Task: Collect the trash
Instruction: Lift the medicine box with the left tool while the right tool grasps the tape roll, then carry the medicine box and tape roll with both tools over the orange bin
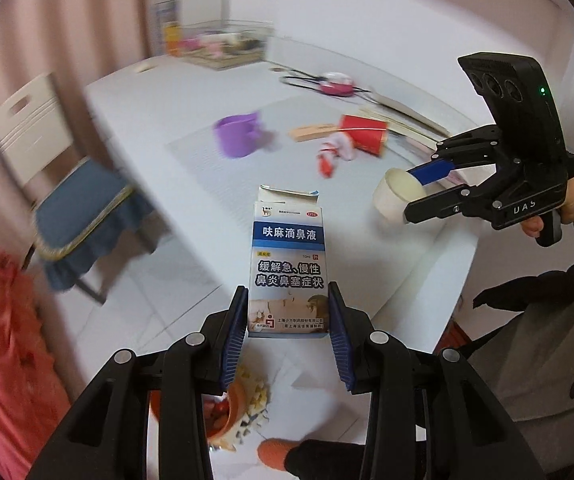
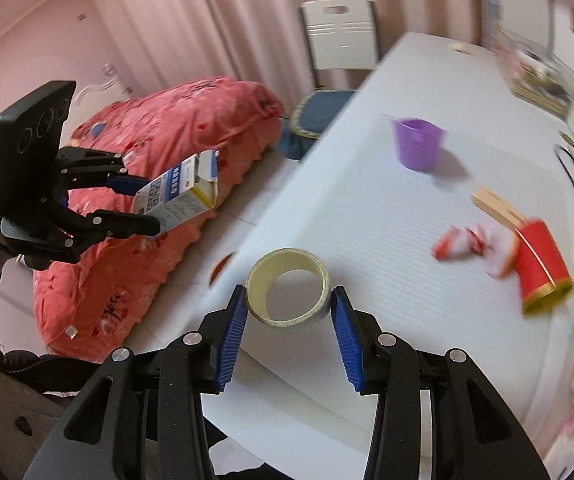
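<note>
white table (image 2: 387, 208) is filling most of the right wrist view, flat and matte with a faintly ribbed mat over its middle. a pink quilt (image 2: 159, 184), soft and puffy, is lying heaped beside it.

step in hand, as i judge it: carrying two picked pieces of trash off toward a bin. an orange bin (image 1: 227, 412) with scraps inside is showing on the floor under the left gripper.

left gripper (image 1: 289, 312) is clamping a medicine box (image 1: 287, 264), thin glossy cardboard, rectangular, top flap open, held out past the table edge. right gripper (image 2: 289, 308) is gripping a tape roll (image 2: 287, 286), a pale stiff ring, hollow through, held above the near table edge.

still lying on the table: red paper cup (image 2: 543, 276) tipped on its side with a gold rim, purple plastic cup (image 2: 419, 142) upright, crumpled red-and-white wrapper (image 2: 467, 242), flat wooden stick (image 2: 495, 204).

next move is likely calling for bringing each gripper over the bin mouth and releasing, the box first since it is nearer. the light box could catch on a pad when let go.
</note>
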A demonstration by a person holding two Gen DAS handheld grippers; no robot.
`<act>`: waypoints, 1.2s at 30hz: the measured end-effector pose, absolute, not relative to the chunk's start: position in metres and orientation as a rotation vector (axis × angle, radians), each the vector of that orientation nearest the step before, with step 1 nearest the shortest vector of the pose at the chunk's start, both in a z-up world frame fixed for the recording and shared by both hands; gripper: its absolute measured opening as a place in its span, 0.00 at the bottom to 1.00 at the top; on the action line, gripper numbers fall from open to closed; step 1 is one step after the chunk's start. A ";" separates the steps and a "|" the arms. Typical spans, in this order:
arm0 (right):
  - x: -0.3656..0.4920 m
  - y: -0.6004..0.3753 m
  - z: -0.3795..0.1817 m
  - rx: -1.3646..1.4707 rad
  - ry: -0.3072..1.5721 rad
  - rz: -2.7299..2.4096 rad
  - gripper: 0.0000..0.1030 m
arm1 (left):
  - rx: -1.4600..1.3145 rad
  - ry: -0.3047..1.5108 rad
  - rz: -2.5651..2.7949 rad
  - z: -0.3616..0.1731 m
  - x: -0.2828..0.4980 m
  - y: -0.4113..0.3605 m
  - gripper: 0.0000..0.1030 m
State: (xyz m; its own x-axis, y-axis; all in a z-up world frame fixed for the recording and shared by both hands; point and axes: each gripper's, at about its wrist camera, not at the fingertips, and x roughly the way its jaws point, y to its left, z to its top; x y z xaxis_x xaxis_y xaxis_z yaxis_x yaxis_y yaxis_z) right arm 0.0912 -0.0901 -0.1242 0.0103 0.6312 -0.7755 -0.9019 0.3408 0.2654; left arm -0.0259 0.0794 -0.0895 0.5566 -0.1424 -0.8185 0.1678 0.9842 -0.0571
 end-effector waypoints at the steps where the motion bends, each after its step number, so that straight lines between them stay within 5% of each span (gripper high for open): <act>1: 0.087 -0.081 -0.123 -0.359 0.969 1.253 0.42 | 0.013 0.961 -0.155 -0.089 -0.035 0.087 0.39; 20: -0.024 0.107 -0.118 -0.554 0.931 1.591 0.42 | -0.202 0.970 0.158 -0.096 -0.147 0.183 0.39; 36: -0.032 0.212 -0.197 -0.582 1.059 1.543 0.42 | -0.286 1.035 0.094 -0.165 -0.134 0.257 0.39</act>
State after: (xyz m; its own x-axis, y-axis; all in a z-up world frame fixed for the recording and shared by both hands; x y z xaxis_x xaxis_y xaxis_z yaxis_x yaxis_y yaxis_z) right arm -0.0319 0.2116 -0.1974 -0.2578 0.5070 -0.8225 -0.9498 0.0233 0.3120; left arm -0.1337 0.2571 -0.1646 0.5101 -0.0574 -0.8582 -0.2109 0.9590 -0.1895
